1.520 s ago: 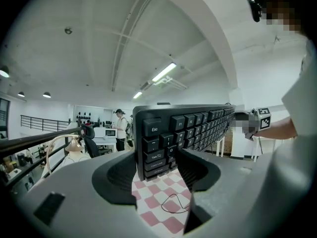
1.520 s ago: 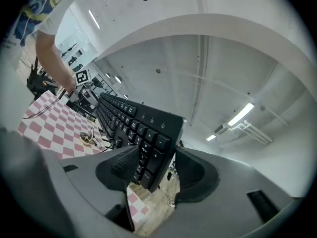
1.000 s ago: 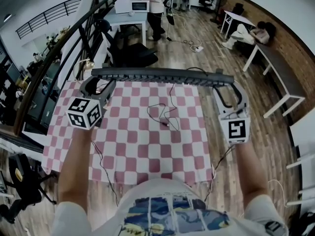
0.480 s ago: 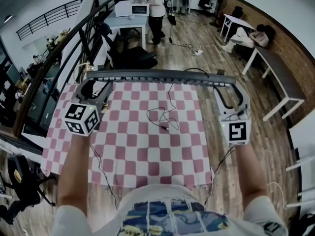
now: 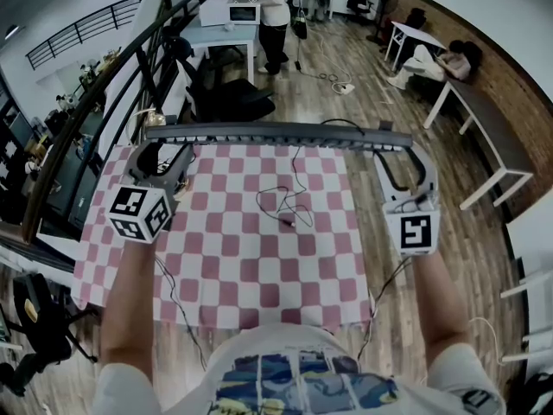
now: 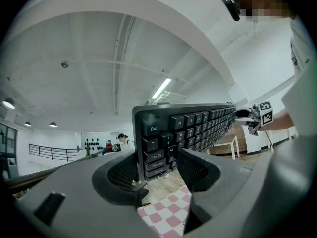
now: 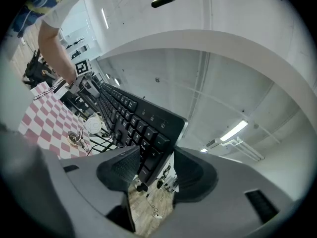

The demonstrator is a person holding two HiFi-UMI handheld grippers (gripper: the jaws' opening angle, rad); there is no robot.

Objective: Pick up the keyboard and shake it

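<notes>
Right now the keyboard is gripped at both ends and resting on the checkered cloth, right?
Not resting: the keyboard is held above the checkered cloth, per the left gripper view. Left gripper and right gripper grip its ends, right fingers closing on it.

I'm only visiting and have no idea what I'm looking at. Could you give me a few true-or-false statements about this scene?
1. The keyboard lies flat on the checkered cloth. False: it is held in the air above the cloth.
2. A gripper holds each end of the keyboard. True: the left gripper clamps the Esc end, and the right gripper has the other end between its closing jaws.
3. A thin cable lies on the cloth. True.
4. The cloth is blue and white. False: it is pink and white.
</notes>
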